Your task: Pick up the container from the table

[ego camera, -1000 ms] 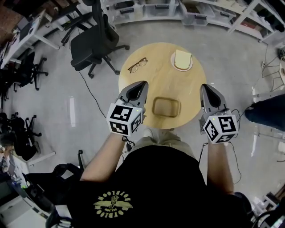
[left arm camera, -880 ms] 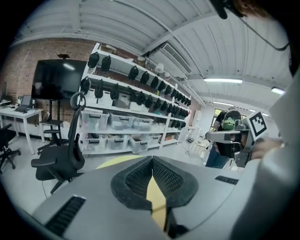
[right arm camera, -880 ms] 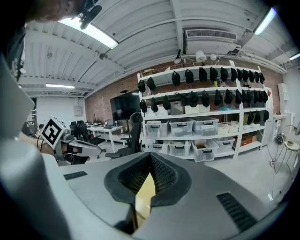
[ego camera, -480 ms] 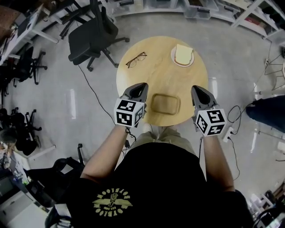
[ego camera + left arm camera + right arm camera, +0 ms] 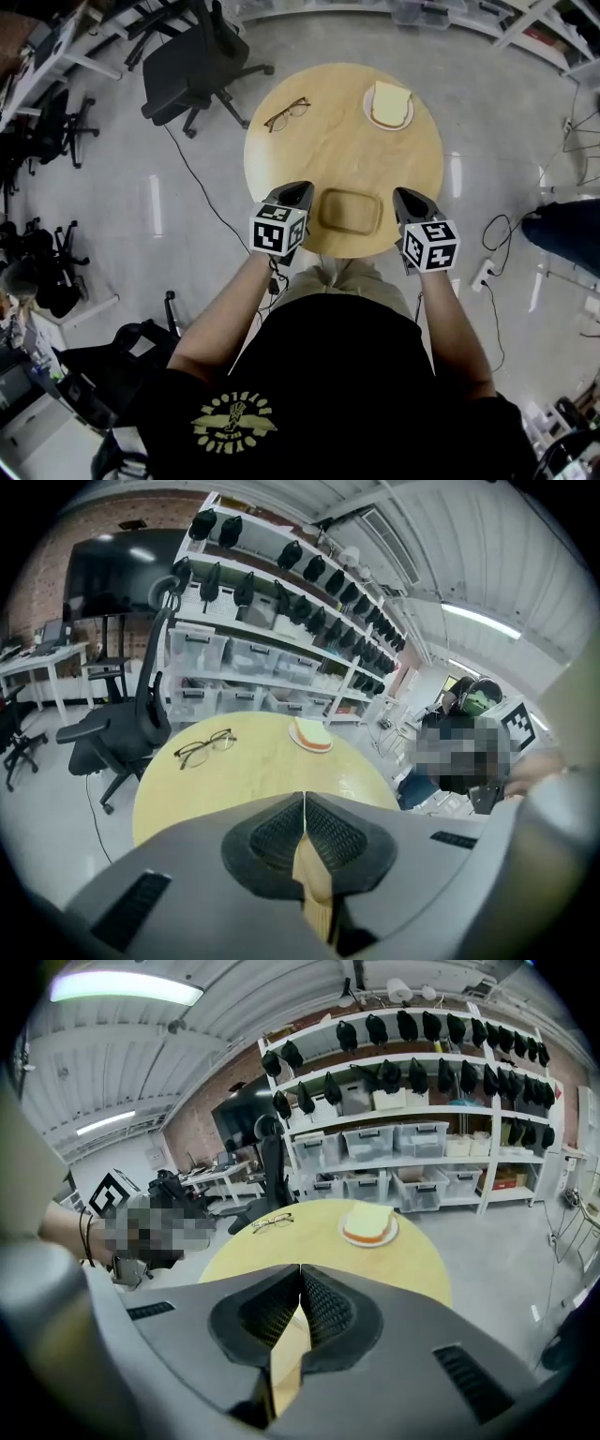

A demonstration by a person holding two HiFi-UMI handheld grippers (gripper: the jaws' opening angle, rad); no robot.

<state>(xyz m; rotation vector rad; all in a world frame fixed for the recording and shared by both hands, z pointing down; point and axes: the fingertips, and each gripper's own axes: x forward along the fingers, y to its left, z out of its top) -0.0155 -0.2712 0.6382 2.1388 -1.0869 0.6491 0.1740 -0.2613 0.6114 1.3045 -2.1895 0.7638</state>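
Observation:
A shallow tan rectangular container (image 5: 350,211) lies near the front edge of the round wooden table (image 5: 328,150). My left gripper (image 5: 298,194) hangs just to the container's left, jaws shut and empty. On the container's right, about level with it, my right gripper (image 5: 405,199) is also shut with nothing in it. Neither touches the container. The jaw tips meet in the left gripper view (image 5: 304,799) and in the right gripper view (image 5: 300,1271); both views look across the table, and the container is hidden behind the jaws there.
A pair of glasses (image 5: 288,113) lies at the table's far left, and a plate with a sandwich (image 5: 388,104) at the far right. A black office chair (image 5: 192,67) stands beyond the table's left. Cables run over the grey floor. Shelves line the far wall.
Both grippers have sunk toward the table and drawn in beside the container, one at each end. Their jaws stay shut. The container has not moved.

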